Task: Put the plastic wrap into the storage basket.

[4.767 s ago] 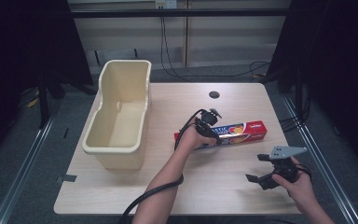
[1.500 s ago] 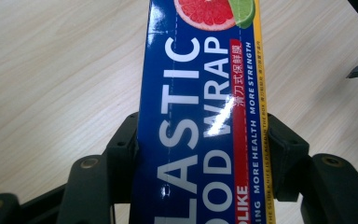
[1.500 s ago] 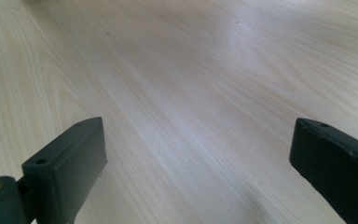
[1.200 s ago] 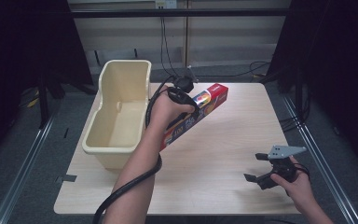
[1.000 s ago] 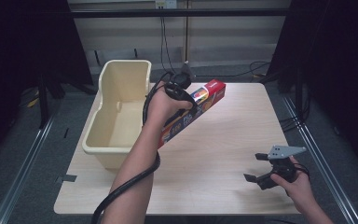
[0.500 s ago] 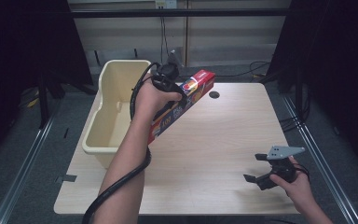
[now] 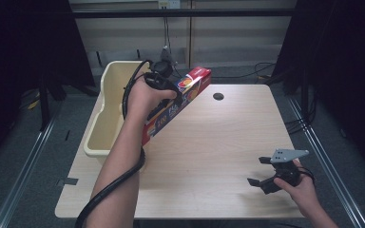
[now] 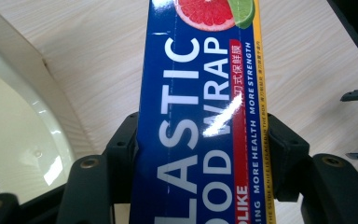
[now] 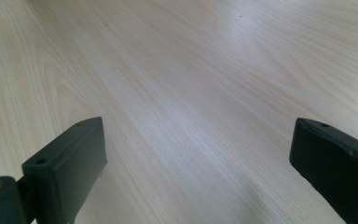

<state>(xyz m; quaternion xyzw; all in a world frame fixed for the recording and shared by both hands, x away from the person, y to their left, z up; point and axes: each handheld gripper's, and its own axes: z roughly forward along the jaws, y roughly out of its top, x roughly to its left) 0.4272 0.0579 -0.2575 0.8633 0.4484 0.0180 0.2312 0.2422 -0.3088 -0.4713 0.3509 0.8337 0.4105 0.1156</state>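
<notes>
Pale wooden table [image 7: 218, 142]: left gripper [image 8: 200, 140] is pinching the plastic wrap box [image 7: 178, 107], tilting it beside the left-side tub [image 7: 105, 118], likely for dropping in; right gripper [image 7: 272, 176] is idling near, jaws spread.

A tub [image 7: 105, 111] sits on the tabletop's [image 7: 209, 156] far left; a box [image 7: 178, 104] slants just right of it, off the tabletop.
</notes>
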